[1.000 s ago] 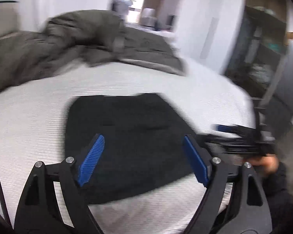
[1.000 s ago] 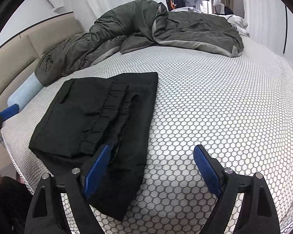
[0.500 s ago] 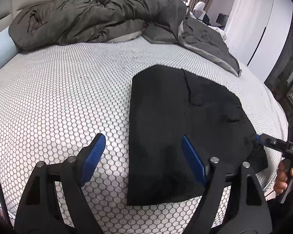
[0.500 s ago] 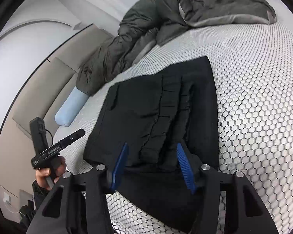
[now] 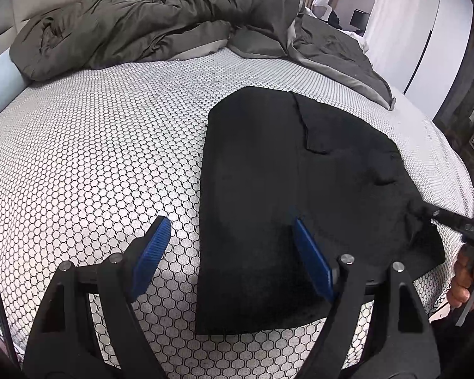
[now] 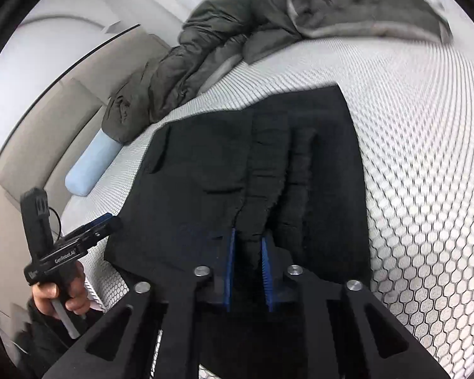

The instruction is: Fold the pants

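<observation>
Two grippers are at the near edge of the bed, and you hold one in each hand. Your right gripper (image 6: 247,271) has just been closing, and its blue pads (image 6: 229,268) now pinch a bunched ridge of the black pants (image 6: 205,170) between them, at the edge nearest you. Ahead of that claw the pants lie folded and mostly flat on the white honeycomb-patterned bed cover (image 6: 426,158), with a gathered band running away from the fingertips.

Your left gripper (image 5: 229,252) stands wide, with nothing pressed between its pads. Its right-hand finger (image 5: 312,265) hangs over the pants (image 5: 284,189), its left-hand finger over bare cover (image 5: 94,158); the long left edge of the cloth runs between the two. Whether either tip touches anything, you cannot tell.

Off to the right of the left claw, the tip of your right gripper (image 5: 426,213) meets the corner of the pants. To the left of the right claw your left hand (image 6: 58,293) grips its handle beside the bed. Beyond both claws a grey-green duvet (image 5: 158,22) is heaped at the far side, and a pale blue bolster (image 6: 91,164) lies against the headboard.
</observation>
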`<state>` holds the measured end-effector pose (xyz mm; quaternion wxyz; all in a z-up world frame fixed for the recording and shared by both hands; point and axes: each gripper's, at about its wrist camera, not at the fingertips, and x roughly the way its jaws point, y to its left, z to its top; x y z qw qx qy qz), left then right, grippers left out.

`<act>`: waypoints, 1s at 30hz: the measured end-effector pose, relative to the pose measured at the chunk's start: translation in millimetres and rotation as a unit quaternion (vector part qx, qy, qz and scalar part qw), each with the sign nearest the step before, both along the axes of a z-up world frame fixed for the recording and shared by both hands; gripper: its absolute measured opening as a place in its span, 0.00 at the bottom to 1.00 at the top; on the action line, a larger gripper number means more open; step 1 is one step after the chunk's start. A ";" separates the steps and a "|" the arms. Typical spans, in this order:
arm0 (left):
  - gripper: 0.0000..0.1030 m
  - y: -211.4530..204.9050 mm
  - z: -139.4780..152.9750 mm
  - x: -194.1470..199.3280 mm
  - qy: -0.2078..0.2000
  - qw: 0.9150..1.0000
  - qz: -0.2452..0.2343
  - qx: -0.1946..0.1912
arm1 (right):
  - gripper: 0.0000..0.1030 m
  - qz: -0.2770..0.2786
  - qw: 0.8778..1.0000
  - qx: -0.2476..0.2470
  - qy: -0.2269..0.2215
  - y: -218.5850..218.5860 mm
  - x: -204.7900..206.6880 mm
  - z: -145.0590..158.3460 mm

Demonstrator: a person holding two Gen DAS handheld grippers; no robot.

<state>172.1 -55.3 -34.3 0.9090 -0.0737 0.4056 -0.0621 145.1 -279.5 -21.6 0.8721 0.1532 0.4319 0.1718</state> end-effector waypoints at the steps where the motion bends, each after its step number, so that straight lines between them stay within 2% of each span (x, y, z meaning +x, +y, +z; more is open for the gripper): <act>1: 0.75 0.4 0.7 -1.3 -0.002 1.000 0.000 0.000 | 0.08 0.003 1.000 -0.004 -0.020 3.0 -3.9 8.2; 3: 0.75 1.3 3.1 -3.4 -0.007 1.000 -0.001 -0.001 | 0.08 0.001 0.998 -0.016 -0.062 3.6 -16.8 30.8; 5: 0.75 1.1 3.1 -4.0 -0.007 1.000 -0.002 0.001 | 0.08 -0.006 0.997 -0.032 -0.072 0.7 -22.0 39.2; 7: 0.75 2.2 0.7 -3.2 -0.002 1.000 -0.002 0.006 | 0.09 -0.024 0.995 -0.085 -0.047 -1.2 -19.0 27.1; 9: 0.75 2.5 -3.4 -1.3 0.007 1.000 0.003 0.011 | 0.13 -0.016 0.993 -0.115 0.005 0.6 -11.7 5.1; 10: 0.75 2.7 -5.2 0.0 0.013 1.000 0.006 0.010 | 0.15 -0.016 0.993 -0.120 0.012 1.9 -10.7 0.0; 11: 0.75 2.7 -5.8 0.7 0.014 1.000 0.007 0.007 | 0.16 -0.015 0.993 -0.118 0.007 2.0 -10.8 0.7; 12: 0.75 1.7 -5.5 1.4 0.014 1.000 0.007 0.007 | 0.22 -0.014 0.993 -0.113 0.001 0.7 -12.0 5.5; 13: 0.75 0.8 -5.2 1.4 0.013 1.000 0.006 0.009 | 0.34 -0.016 0.994 -0.104 -0.004 -2.8 -13.5 10.6; 15: 0.75 -1.1 -5.6 1.2 0.011 1.000 0.003 0.015 | 0.50 -0.022 0.997 -0.077 -0.012 -11.4 -17.5 15.6; 20: 0.75 -3.2 -5.8 1.3 0.013 1.000 -0.001 0.017 | 0.51 -0.024 0.998 -0.044 0.031 -25.8 -11.0 -0.5; 23: 0.75 -5.0 -6.1 1.2 0.011 1.000 -0.003 0.021 | 0.62 -0.011 0.998 -0.022 0.051 -31.6 -1.4 -12.3; 24: 0.75 -5.4 -6.8 1.5 0.011 1.000 -0.004 0.023 | 0.63 -0.010 0.999 -0.012 0.051 -32.1 3.0 -14.8; 26: 0.75 -5.7 -7.8 1.6 0.012 1.000 -0.005 0.026 | 0.38 -0.011 0.999 -0.024 0.038 -25.3 6.4 -15.6; 28: 0.75 -5.7 -7.4 1.5 0.011 1.000 -0.004 0.026 | 0.19 0.002 0.999 -0.037 0.013 -16.4 2.5 -6.3; 30: 0.75 -4.9 -6.2 1.2 0.009 1.000 -0.002 0.023 | 0.15 0.014 0.999 -0.031 -0.015 -9.4 -6.3 11.0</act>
